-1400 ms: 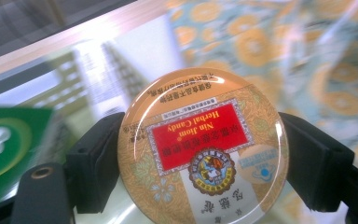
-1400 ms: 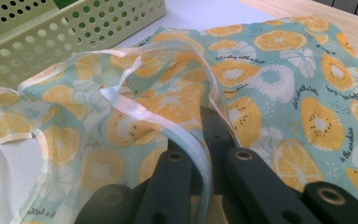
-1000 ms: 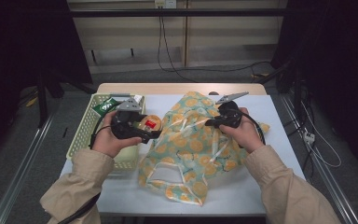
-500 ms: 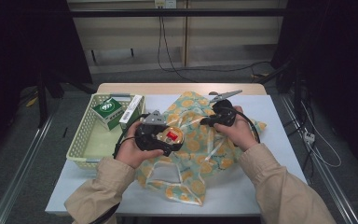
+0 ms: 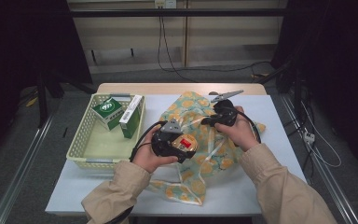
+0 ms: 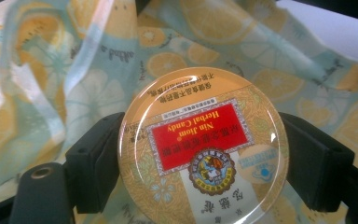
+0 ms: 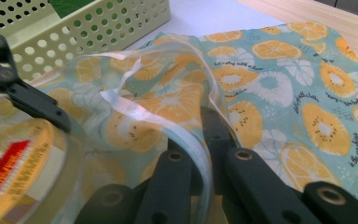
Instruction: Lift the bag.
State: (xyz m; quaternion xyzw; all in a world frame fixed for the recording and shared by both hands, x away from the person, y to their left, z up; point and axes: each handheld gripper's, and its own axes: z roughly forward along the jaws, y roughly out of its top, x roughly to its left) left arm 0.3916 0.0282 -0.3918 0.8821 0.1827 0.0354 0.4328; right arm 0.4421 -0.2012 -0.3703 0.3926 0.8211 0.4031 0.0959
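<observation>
A: What is in the left tongs (image 5: 182,148)?

B: A round candy tin (image 6: 203,148), yellow with a red label. The two black jaws press on its rim from either side, so the tongs stand fairly wide, clamped on the tin.

A: And where is the tin?

B: Over the middle of the tabletop (image 5: 279,121), at the mouth of a clear bag (image 7: 135,107) printed with orange slices. In the right gripper view the tin sits at the lower left behind a layer of clear film, so it looks to be partly inside the bag.

A: The right tongs (image 5: 206,122)?

B: Closed tight on the bag's clear upper edge. In the right gripper view the film strip runs down between the two jaws, which meet on it. The edge is lifted, so the mouth gapes toward the tin.

A: How does the bag lie?

B: Flat on the pale tabletop for the most part, spreading from the far middle down toward the person's sleeves. Only the pinched edge is raised.

A: Anything else?

B: A pale green perforated basket (image 5: 86,148) to the left of the bag, just beside it. Two boxes stand at its far end: a green box (image 5: 107,112) and a white-and-green box (image 5: 131,115), touching each other. Cables trail on the floor beyond the tabletop.
</observation>
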